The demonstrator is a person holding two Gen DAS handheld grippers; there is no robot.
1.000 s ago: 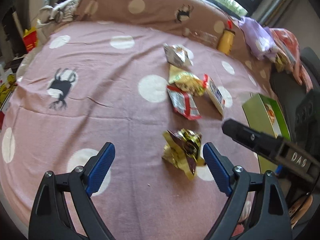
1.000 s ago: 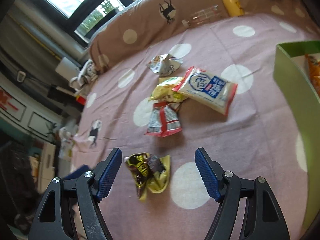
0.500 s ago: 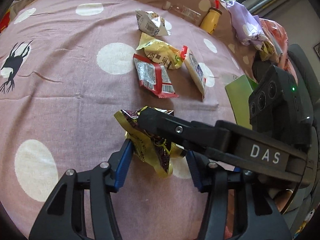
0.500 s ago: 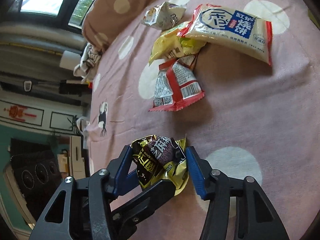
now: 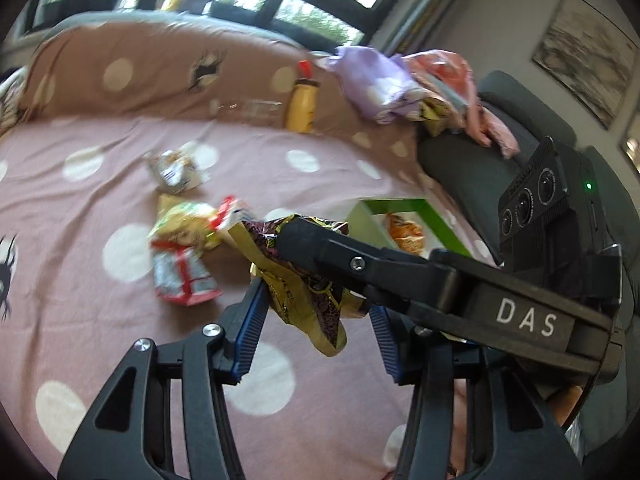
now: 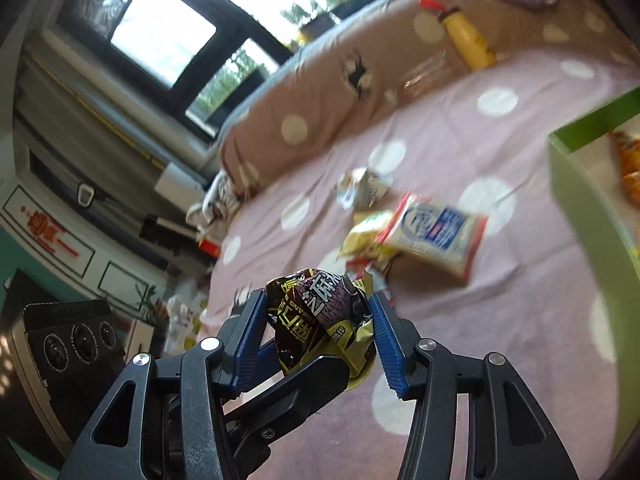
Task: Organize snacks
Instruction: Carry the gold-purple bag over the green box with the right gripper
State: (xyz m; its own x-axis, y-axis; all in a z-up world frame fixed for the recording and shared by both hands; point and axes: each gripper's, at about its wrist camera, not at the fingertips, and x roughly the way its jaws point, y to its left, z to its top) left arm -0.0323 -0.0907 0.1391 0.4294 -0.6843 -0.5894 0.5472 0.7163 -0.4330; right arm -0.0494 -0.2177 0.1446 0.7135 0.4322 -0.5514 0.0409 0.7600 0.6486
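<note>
I held one crumpled snack packet [image 5: 304,280] with both my claws together, above the pink dotted bedsheet [image 5: 80,280]. My left gripper [image 5: 316,332] had its blue pads pressed against the packet from two sides, about a third open, and my right gripper [image 6: 316,336] squeezed the same packet [image 6: 320,312] in the same way. Both pairs of jaws had just been closing, with the packet between them.

In the left wrist view the packet's long axis ran slanted, from its upper end near the far snacks down to a yellow corner that hung toward me. It was dark purple-brown with gold-yellow edges and shiny, much wrinkled. In the right wrist view it looked more like a ball, and I could read large white characters on its dark face.

Only the left view showed the right gripper's black finger crossing over the packet, and the orange snack [image 5: 404,232] inside the green box [image 5: 392,203]. Only the right view showed clearly the white and blue rice cracker bag [image 6: 436,232] lying flat on the sheet. The yellow bottle [image 5: 302,110] stood by the brown pillow [image 5: 140,76].
</note>
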